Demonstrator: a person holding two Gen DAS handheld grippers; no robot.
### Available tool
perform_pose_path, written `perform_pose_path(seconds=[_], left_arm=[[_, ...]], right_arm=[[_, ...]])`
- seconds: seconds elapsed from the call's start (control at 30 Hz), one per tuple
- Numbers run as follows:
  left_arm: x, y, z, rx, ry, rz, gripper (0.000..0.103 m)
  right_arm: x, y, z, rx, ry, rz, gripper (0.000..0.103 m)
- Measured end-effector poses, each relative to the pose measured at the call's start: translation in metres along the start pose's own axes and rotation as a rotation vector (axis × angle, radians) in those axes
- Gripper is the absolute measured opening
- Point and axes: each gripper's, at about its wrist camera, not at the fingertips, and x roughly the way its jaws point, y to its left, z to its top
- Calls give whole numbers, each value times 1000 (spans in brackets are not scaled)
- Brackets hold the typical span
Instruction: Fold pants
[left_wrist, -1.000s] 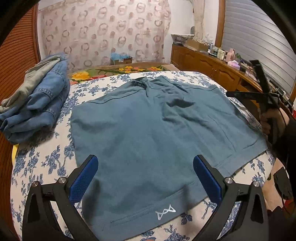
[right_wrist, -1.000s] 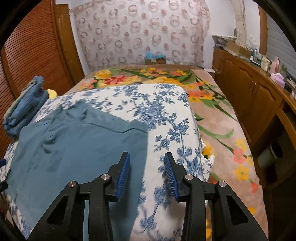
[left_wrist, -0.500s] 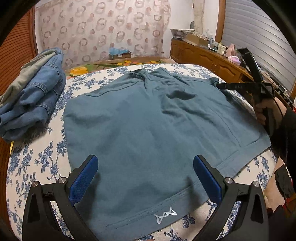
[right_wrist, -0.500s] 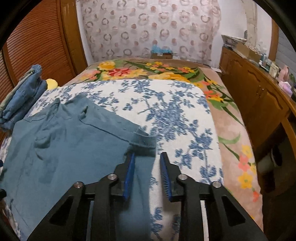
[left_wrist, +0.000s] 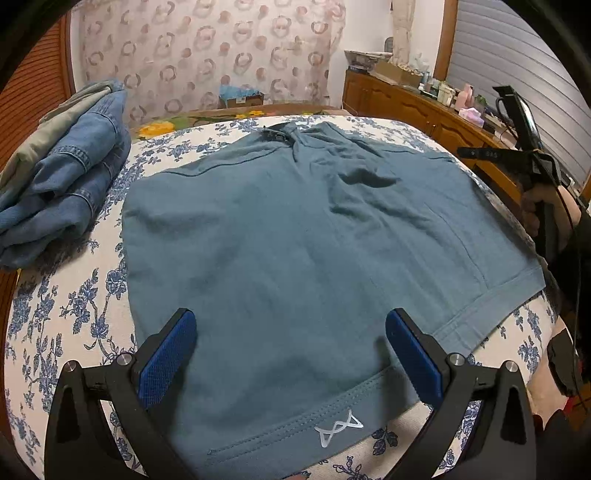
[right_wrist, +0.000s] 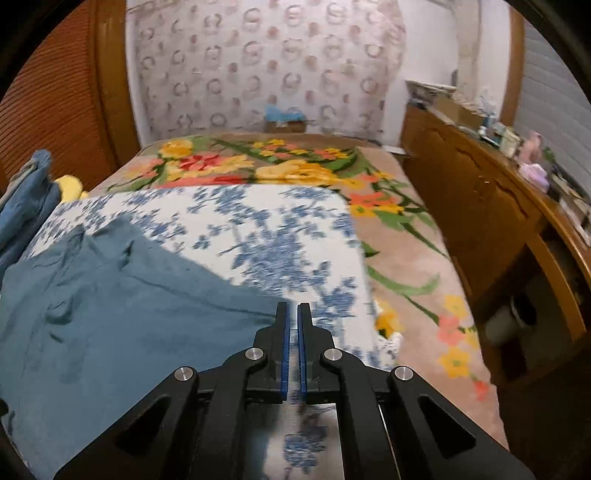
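Note:
Teal shorts (left_wrist: 295, 243) lie spread flat on the blue-flowered bed cover (left_wrist: 66, 306), hem with a white logo (left_wrist: 338, 428) nearest me. My left gripper (left_wrist: 290, 350) is open wide, hovering over the near hem. My right gripper (right_wrist: 291, 314) has its jaws almost together at the shorts' right corner (right_wrist: 258, 310); whether cloth is pinched between them is unclear. The shorts also show in the right wrist view (right_wrist: 110, 295). The right gripper shows in the left wrist view (left_wrist: 465, 152) at the far right edge of the shorts.
A pile of folded jeans (left_wrist: 62, 177) sits at the left of the bed. A floral blanket (right_wrist: 295, 170) covers the far end. A wooden cabinet (right_wrist: 480, 206) with clutter runs along the right side.
The right gripper closed from open to nearly shut at the shorts' corner and moved forward. The left gripper stayed open and drifted slightly closer over the hem.

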Motion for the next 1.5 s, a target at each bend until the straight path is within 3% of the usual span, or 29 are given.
perform_pose_path(seconds=[0.23, 0.53, 0.7, 0.83, 1.1, 1.23, 1.4, 1.5], left_arm=[[6, 0, 1, -3, 29, 5, 103], [11, -7, 1, 30, 64, 44, 103], [12, -8, 0, 36, 66, 50, 103], [12, -7, 1, 36, 65, 50, 103], [12, -6, 1, 35, 75, 49, 103], [-5, 2, -3, -1, 30, 16, 103], [-31, 21, -13, -34, -24, 25, 96], [-44, 40, -27, -75, -38, 18, 86]], right_arm=[[-33, 16, -23, -68, 21, 100, 22], [-89, 51, -76, -185, 46, 239, 40], [-96, 52, -90, -224, 67, 185, 44], [-104, 48, -92, -197, 50, 125, 56], [-107, 31, -96, -132, 58, 113, 69], [-113, 53, -101, -137, 51, 105, 69], [-95, 71, -95, -134, 49, 104, 69], [-93, 75, -94, -143, 44, 95, 69]])
